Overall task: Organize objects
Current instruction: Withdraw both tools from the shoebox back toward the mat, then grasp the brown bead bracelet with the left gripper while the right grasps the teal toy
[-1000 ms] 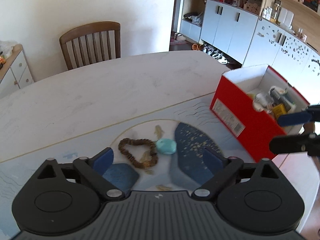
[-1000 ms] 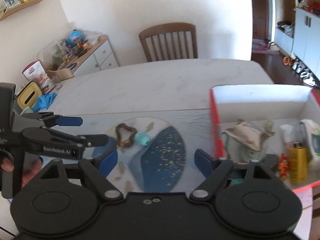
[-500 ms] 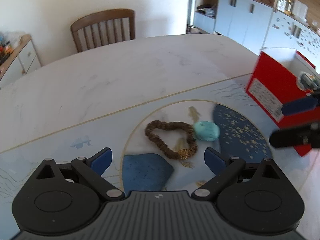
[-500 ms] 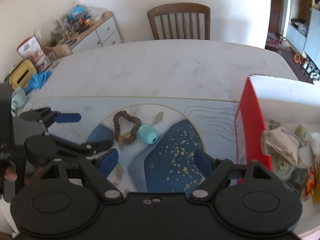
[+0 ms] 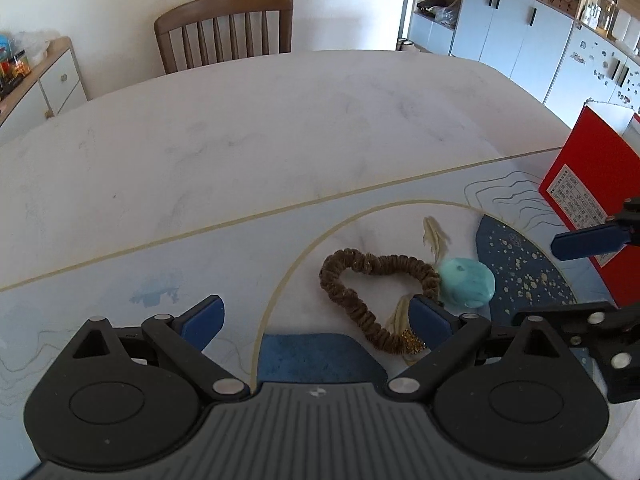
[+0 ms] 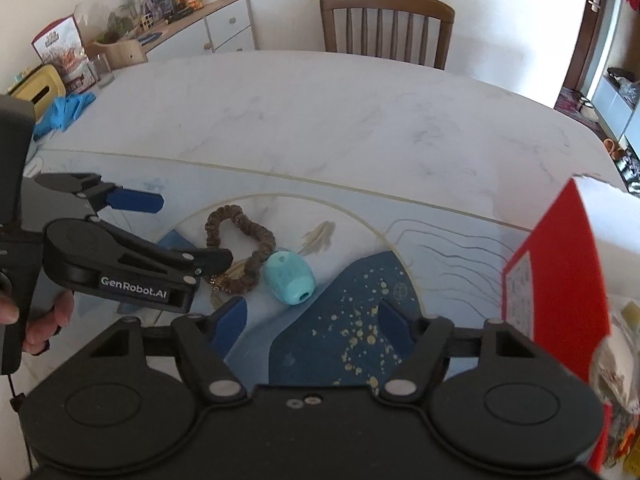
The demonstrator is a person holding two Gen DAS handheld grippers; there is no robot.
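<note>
A brown scrunchie point(image 5: 372, 288) lies on the blue patterned mat point(image 5: 168, 272), with a teal egg-shaped object point(image 5: 466, 286) touching its right side. Both also show in the right wrist view, the scrunchie point(image 6: 244, 240) and the teal object point(image 6: 289, 278). My left gripper point(image 5: 316, 320) is open and empty, low over the mat just left of the scrunchie. My right gripper point(image 6: 314, 320) is open and empty, near the teal object. A red box point(image 6: 560, 280) stands at the right; its contents are mostly hidden.
A wooden chair point(image 5: 224, 28) stands behind the white marble table point(image 5: 280, 120). A sideboard with clutter point(image 6: 160, 20) is at the left. Blue gloves point(image 6: 60, 108) and a yellow box point(image 6: 34, 88) lie at the table's far left. White cabinets point(image 5: 520, 28) stand far right.
Both grippers have swung left, away from the red box, and come lower toward the scrunchie and teal object. Both stay open and empty.
</note>
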